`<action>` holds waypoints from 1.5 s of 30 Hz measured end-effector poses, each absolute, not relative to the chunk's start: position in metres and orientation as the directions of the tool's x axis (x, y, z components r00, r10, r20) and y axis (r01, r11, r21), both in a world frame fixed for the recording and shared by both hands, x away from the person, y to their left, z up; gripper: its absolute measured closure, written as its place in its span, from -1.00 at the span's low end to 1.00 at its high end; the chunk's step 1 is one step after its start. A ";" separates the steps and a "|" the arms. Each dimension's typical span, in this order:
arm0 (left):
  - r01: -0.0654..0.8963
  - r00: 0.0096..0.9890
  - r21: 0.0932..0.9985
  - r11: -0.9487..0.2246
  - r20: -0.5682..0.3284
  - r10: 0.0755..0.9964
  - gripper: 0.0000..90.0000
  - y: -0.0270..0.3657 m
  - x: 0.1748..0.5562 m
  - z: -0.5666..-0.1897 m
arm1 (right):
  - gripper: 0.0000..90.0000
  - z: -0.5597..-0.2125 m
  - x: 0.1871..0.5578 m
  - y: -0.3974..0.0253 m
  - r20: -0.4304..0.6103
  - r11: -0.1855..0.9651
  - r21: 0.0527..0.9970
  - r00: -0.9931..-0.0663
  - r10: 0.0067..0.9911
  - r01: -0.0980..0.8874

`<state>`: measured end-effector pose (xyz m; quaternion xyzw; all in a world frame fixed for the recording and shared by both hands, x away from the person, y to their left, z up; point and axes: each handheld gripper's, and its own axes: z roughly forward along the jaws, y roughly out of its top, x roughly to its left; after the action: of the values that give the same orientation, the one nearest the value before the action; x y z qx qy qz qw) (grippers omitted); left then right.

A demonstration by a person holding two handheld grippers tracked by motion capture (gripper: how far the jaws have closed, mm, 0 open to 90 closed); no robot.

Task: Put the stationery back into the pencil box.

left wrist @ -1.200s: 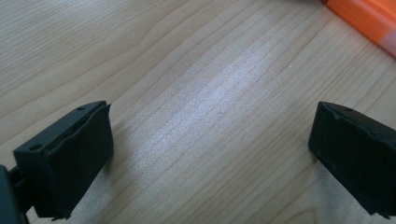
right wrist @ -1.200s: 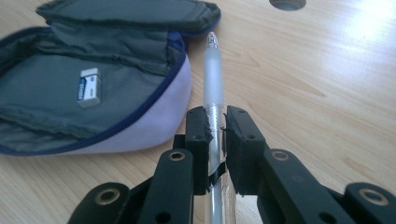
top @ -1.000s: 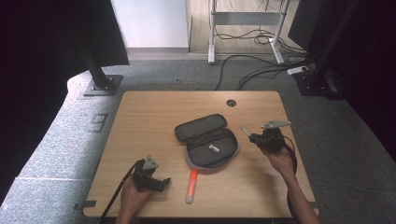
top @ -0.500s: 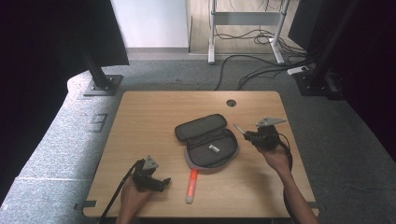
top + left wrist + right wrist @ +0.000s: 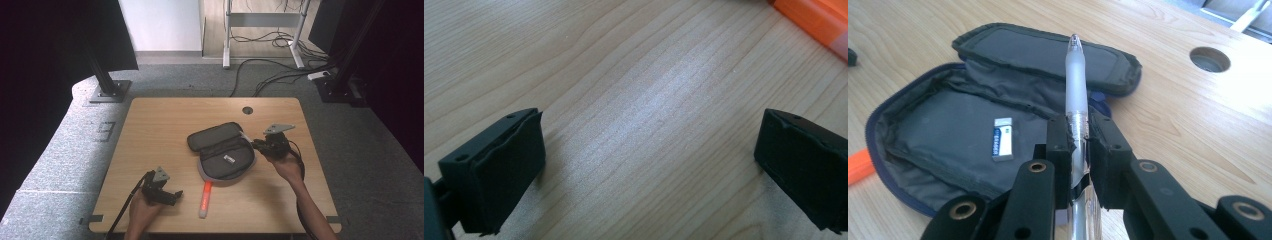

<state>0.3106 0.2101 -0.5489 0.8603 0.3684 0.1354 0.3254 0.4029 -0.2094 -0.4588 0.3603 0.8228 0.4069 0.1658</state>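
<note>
A: What is the biggest thing in play?

B: The wooden table (image 5: pixel 165 130), seen from the high view, with a round cable hole (image 5: pixel 247 110) near its far edge.

A: And on it?

B: A dark pencil case (image 5: pixel 225 152) lies unzipped and spread flat at the middle of the table, its lid folded back toward the far side. In the right gripper view the case (image 5: pixel 948 130) shows a grey lining and a blue zip edge.

A: What lies inside?

B: A small white eraser (image 5: pixel 1003 137) rests flat on the lining. It also shows in the high view as a pale fleck (image 5: pixel 229 159).

A: Where is the right gripper?

B: The right gripper (image 5: pixel 265 146) sits at the case's right edge, held in the person's hand. Its jaws are clamped on a clear pen (image 5: pixel 1076 90), which stands up between them with its tip pointing over the open case.

A: And the left one?

B: The left gripper (image 5: pixel 172 196) rests near the front edge, well apart from the case. In the left gripper view its jaws stand wide with nothing between them but bare wood.

A: Anything else nearby?

B: An orange marker (image 5: pixel 205 197) lies just right of the left gripper, in front of the case; its orange edge (image 5: pixel 819 20) shows in the left gripper view.
</note>
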 end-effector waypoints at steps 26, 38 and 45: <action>0.546 0.693 0.660 -0.516 -0.009 0.721 -1.00 0.210 0.311 -0.549 | 0.74 -0.467 0.406 -0.167 0.011 0.463 0.777 -0.744 0.668 0.427; 0.546 0.692 0.660 -0.516 -0.009 0.721 -1.00 0.210 0.311 -0.549 | 0.74 -0.473 0.410 -0.143 -0.004 0.496 0.770 -0.774 0.633 0.401; 0.546 0.692 0.660 -0.516 -0.008 0.722 -1.00 0.210 0.311 -0.549 | 0.74 -0.483 0.411 -0.137 -0.001 0.510 0.762 -0.787 0.617 0.399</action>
<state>0.3106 0.2101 -0.5490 0.8601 0.3686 0.1349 0.3257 0.4115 -0.1365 -0.4829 0.2960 0.8581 0.3965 0.1373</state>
